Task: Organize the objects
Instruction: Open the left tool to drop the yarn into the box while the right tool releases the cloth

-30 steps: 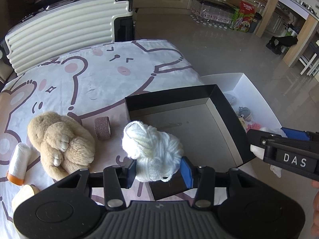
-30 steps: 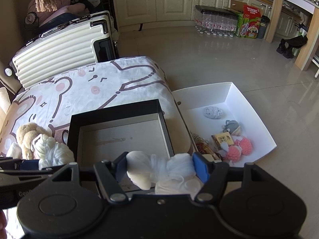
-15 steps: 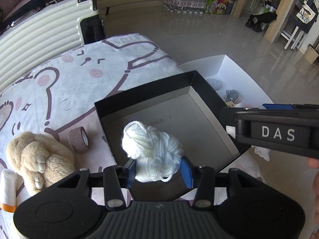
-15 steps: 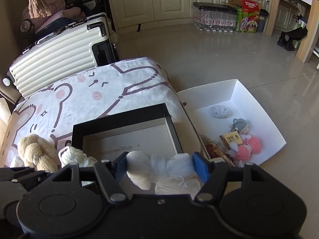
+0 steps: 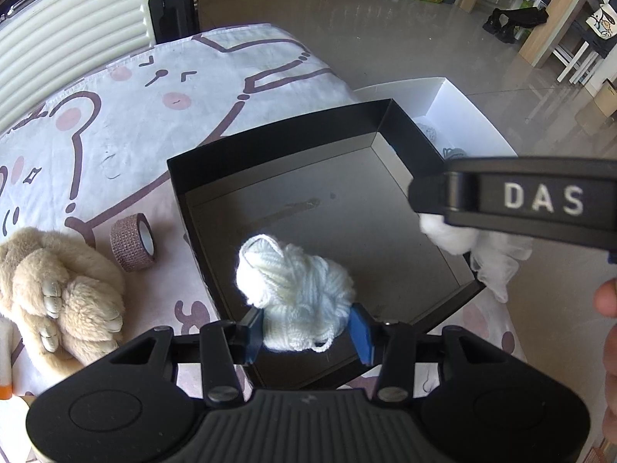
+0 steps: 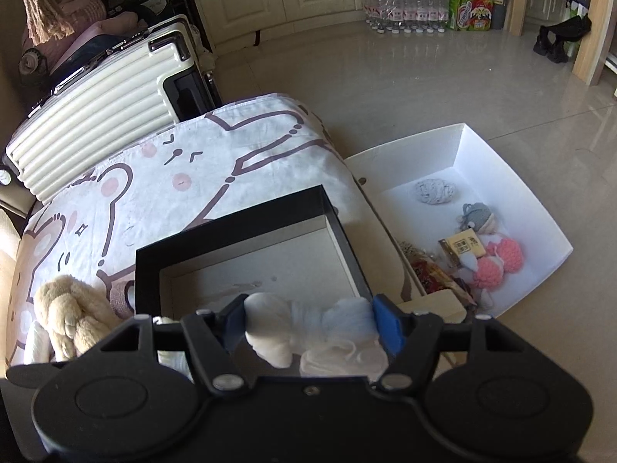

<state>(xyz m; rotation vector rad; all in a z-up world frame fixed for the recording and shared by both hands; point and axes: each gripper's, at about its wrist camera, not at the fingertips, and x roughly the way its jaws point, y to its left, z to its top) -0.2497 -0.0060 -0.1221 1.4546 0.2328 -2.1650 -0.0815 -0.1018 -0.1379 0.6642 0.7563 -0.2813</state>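
Bright daylight glares off the glossy floor (image 6: 443,88); both fisheye views are sharp, bending at the edges.

Black box (image 5: 293,208) floor bare, open from above; its walls are the only barrier. Right hand-held gripper (image 5: 513,200) with its white bundle (image 5: 486,247) hangs over the box's right wall, crowding that side. On the bed (image 5: 162,88), left of the box: tape roll (image 5: 133,247) just beside the wall, plush toy (image 5: 58,293) next to it, narrow gap. Bed's far half is clear up to the suitcase (image 6: 100,123). White box (image 6: 513,177) on the floor: far end free, near end cluttered.
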